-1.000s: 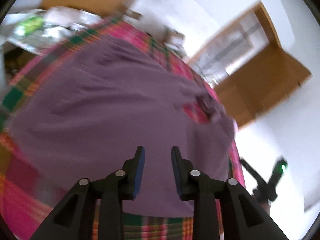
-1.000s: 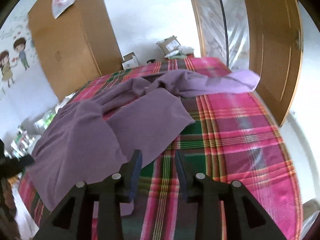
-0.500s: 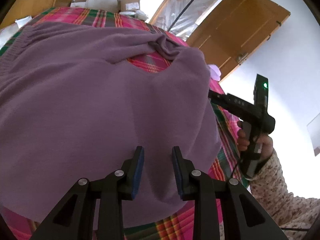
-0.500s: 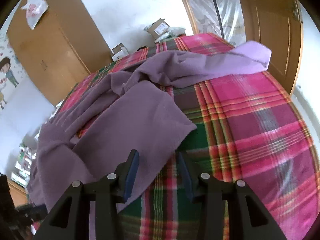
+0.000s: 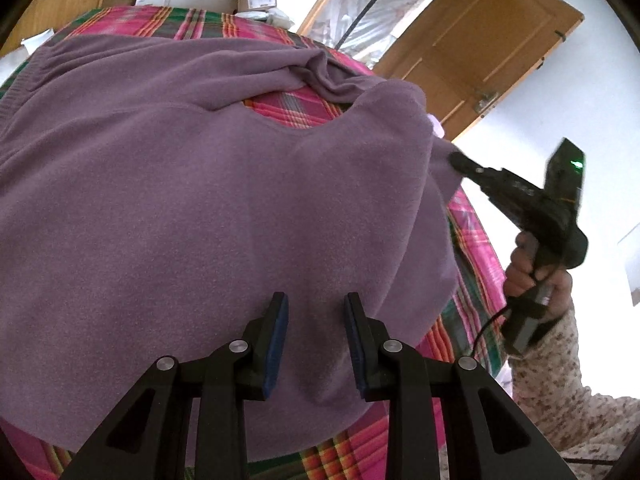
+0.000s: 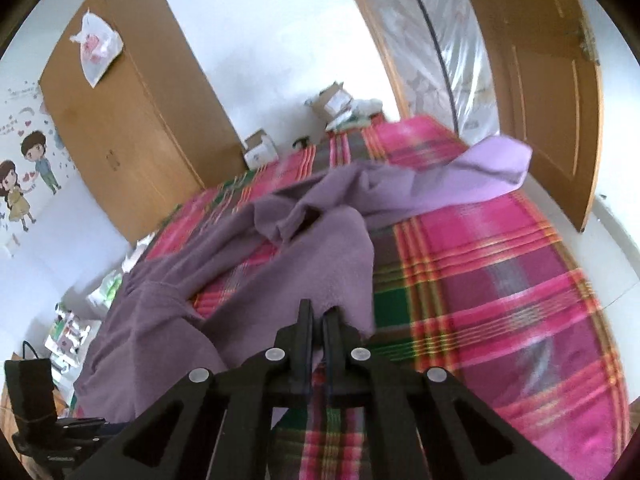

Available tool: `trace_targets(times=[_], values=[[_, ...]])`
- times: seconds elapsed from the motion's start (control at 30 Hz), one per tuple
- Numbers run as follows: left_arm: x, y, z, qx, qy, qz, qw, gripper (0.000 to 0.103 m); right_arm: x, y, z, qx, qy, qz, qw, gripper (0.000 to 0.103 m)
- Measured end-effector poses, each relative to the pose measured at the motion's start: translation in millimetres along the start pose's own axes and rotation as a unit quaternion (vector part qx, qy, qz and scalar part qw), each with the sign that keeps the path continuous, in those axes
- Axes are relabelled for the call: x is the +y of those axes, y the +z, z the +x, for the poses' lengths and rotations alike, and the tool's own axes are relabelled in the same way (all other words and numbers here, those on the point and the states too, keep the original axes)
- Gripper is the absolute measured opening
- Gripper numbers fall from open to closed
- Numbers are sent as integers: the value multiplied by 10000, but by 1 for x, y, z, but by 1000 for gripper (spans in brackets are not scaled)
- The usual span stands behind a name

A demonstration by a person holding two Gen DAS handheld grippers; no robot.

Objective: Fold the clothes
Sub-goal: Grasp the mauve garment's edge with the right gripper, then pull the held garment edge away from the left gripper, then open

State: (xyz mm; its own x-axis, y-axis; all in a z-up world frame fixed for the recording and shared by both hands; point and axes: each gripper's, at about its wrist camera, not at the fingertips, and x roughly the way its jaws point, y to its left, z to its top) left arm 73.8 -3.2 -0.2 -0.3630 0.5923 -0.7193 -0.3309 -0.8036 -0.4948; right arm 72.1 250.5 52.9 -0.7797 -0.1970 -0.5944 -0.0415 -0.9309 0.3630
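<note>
The right gripper (image 6: 318,316) is pinching the sweater's (image 5: 224,208) edge; the left gripper (image 5: 314,312) is hovering with fingers apart above its body. Probably worth lifting that edge evenly and keeping it taut. The purple knit is lying rumpled on the plaid bed (image 6: 500,288), one sleeve trailing ahead.

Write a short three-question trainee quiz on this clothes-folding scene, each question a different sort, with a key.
1. True or false: the right gripper is shut on the purple sweater.
2. How do the left gripper jaws stand? A) open above the sweater B) clamped on it C) out of view
3. Fill in: the sweater lies on a pink and green ____ cover.

Key: 1 true; 2 A; 3 plaid.
</note>
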Motion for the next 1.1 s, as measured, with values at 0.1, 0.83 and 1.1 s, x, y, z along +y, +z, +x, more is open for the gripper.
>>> trace_targets(times=[0.1, 0.83, 1.1], values=[[-2, 0, 2, 28, -4, 27, 10000, 30, -3, 1, -22, -257, -100, -21, 9996, 4], [-19, -1, 9, 109, 31, 185, 9998, 30, -59, -8, -116, -1255, -1363, 328, 9821, 4], [-23, -3, 11, 150, 7, 257, 9996, 30, -89, -12, -131, -1390, -1796, 609, 9720, 4]])
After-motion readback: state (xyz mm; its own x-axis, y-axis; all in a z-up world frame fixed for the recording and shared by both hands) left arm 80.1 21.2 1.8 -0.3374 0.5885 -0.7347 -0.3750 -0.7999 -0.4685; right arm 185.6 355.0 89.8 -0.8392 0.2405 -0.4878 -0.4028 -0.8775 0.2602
